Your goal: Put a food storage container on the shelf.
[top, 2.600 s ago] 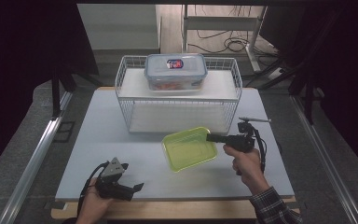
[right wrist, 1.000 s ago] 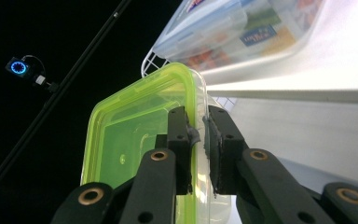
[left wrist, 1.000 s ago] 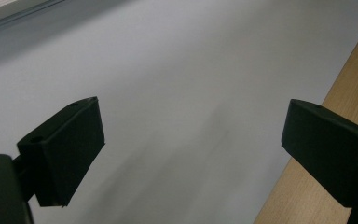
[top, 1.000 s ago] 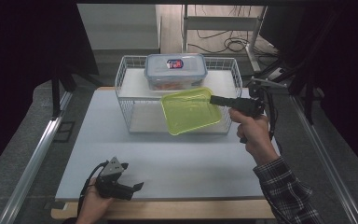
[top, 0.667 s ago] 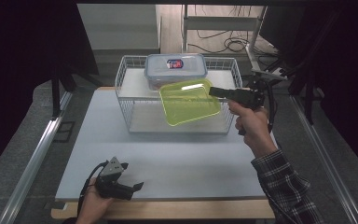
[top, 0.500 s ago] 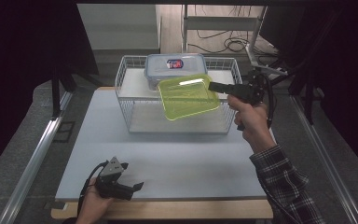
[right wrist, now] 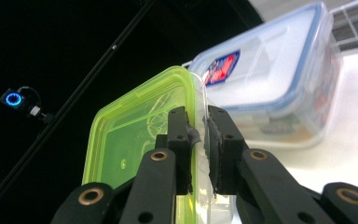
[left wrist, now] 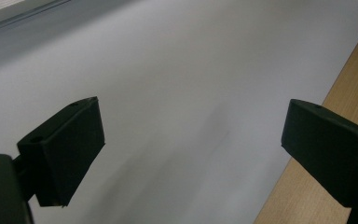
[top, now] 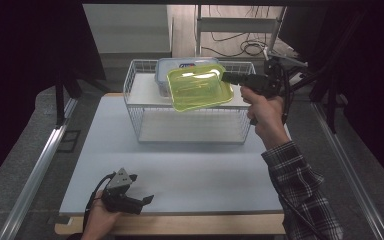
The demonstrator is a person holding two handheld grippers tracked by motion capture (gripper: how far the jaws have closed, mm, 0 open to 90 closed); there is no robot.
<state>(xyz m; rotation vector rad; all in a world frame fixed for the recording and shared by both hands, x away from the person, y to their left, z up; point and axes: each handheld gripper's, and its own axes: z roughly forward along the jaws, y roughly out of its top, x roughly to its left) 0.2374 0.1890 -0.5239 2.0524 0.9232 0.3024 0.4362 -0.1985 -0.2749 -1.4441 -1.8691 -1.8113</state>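
Above the wire basket (top: 139, 102), your right gripper (top: 228, 77) has its jaws clamped on the rim of the green container (top: 198, 88), tilted in the air (lift done, setting down left). Your left gripper (top: 139, 200) rests low, jaws apart, empty.

Right hand-held gripper (top: 228, 77) raised, jaws clamped; left hand-held gripper (top: 145, 200) rests open.
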